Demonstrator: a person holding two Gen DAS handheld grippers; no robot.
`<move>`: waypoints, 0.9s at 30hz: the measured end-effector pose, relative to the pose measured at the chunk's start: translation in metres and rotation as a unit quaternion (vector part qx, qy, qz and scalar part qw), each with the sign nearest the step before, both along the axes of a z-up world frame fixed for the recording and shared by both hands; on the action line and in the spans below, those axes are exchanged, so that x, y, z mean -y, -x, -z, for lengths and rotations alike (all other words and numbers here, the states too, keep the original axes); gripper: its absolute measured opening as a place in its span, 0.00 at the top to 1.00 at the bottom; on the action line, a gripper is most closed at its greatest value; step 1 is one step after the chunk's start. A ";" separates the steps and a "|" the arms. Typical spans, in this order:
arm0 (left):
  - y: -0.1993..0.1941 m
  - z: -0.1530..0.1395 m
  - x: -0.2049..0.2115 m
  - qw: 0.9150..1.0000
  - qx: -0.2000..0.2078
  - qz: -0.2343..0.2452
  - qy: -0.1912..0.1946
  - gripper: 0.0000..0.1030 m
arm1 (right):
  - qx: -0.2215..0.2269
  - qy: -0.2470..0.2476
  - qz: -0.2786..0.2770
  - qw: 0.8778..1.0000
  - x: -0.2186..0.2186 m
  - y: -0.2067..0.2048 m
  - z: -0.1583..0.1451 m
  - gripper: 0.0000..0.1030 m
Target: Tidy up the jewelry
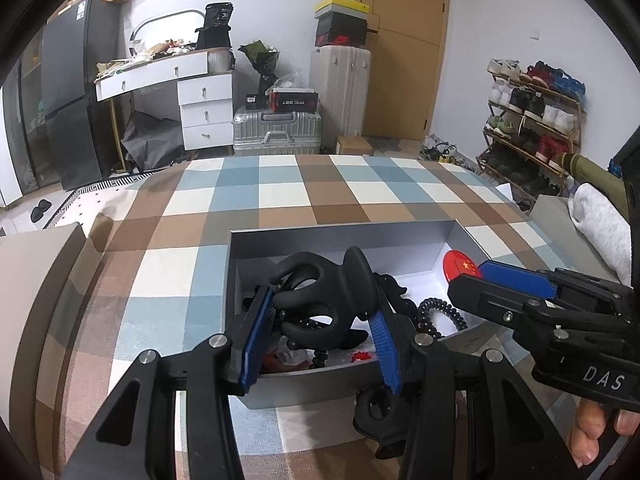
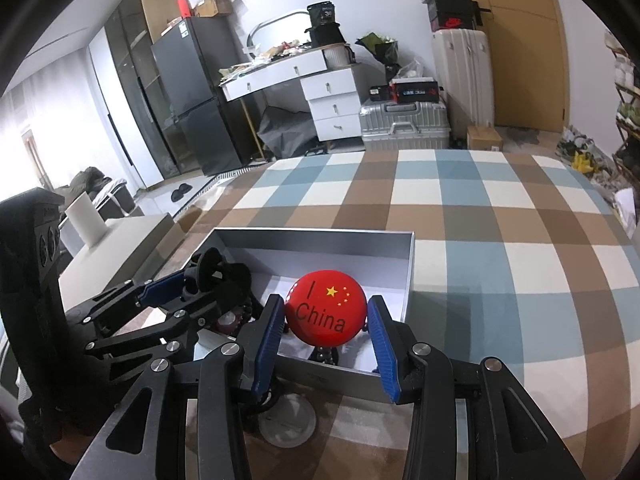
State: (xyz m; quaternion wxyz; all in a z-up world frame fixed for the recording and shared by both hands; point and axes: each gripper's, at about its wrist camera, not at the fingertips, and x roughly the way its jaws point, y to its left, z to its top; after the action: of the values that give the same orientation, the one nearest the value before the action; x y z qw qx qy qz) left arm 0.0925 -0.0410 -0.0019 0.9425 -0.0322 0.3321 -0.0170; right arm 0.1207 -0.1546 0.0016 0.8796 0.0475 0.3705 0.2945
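A grey open box (image 1: pixel 440 228) sits on a tabletop (image 1: pixel 280 196) covered in a blue, brown and cream checked cloth. The left tool (image 1: pixel 320 320) hangs over the box's near left part, its blue pads pinching a large black hair claw clip (image 1: pixel 320 292). The right tool (image 2: pixel 326 320) is over the box's right side, its pads closed on a round red badge (image 2: pixel 326 312) printed with "I", yellow stars and "China". Black beads (image 1: pixel 316 356) and a black spiral hair tie (image 1: pixel 440 314) lie inside the box.

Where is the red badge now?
The red badge sits between the right gripper fingers, over the grey box's right end.
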 end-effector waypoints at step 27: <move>0.010 -0.010 0.002 1.000 0.002 0.010 0.013 0.28 | 0.006 0.000 0.010 1.000 0.014 0.009 -0.009 0.39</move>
State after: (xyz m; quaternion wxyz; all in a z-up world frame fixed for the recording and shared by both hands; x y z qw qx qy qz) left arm 0.0823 -0.0427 0.0077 0.9424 -0.0408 0.3307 -0.0302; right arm 0.1121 -0.1683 0.0109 0.8848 0.0496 0.3644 0.2862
